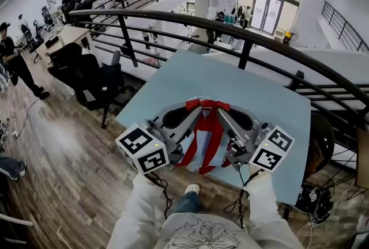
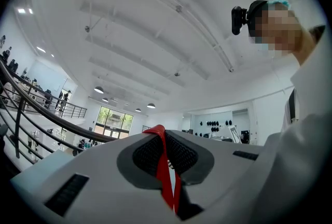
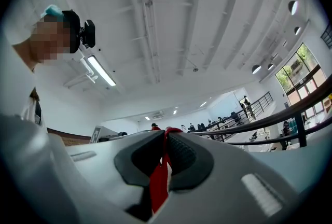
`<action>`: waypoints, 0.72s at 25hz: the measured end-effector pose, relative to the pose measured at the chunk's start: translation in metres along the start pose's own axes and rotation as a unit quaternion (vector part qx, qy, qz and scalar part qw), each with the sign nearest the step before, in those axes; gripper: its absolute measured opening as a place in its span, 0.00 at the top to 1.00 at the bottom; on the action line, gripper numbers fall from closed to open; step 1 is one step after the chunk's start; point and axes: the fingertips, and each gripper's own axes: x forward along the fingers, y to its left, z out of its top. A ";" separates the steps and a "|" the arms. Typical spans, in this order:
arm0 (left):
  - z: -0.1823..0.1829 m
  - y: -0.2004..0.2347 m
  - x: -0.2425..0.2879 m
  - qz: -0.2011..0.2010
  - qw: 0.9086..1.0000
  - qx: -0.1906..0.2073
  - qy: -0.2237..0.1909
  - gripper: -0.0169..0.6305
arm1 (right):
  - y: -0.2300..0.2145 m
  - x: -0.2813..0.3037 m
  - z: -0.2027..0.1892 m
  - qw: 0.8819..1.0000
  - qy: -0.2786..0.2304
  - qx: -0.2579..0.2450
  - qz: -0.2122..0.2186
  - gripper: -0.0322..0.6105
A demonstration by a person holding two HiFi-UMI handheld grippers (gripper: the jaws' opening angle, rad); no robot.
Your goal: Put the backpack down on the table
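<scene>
The backpack (image 1: 203, 147) has red straps and a pale body and hangs between my two grippers, above the near edge of the light blue table (image 1: 242, 89). My left gripper (image 1: 193, 105) is shut on the left end of the red strap (image 1: 206, 104). My right gripper (image 1: 222, 107) is shut on its right end. In the left gripper view the red strap (image 2: 167, 166) is pinched between the black pads (image 2: 148, 155) of the left gripper (image 2: 158, 132). The right gripper view shows the red strap (image 3: 158, 181) clamped the same way in the right gripper (image 3: 166, 133). Both grippers point slightly upward.
A black curved railing (image 1: 248, 37) runs behind the table. Black office chairs (image 1: 86, 78) stand on the wooden floor at the left. A dark bag (image 1: 314, 203) lies on the floor at the right. My shoe (image 1: 192, 189) shows below the backpack.
</scene>
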 end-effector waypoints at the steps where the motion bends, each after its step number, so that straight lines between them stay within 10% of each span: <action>1: 0.002 0.010 0.006 -0.003 1.000 -0.001 0.000 0.95 | -0.009 0.007 0.002 1.000 -0.002 0.000 -0.003 0.91; 18: 0.000 0.138 0.099 -0.047 0.998 -0.020 0.020 0.95 | -0.146 0.073 0.012 0.999 -0.007 -0.002 -0.050 0.91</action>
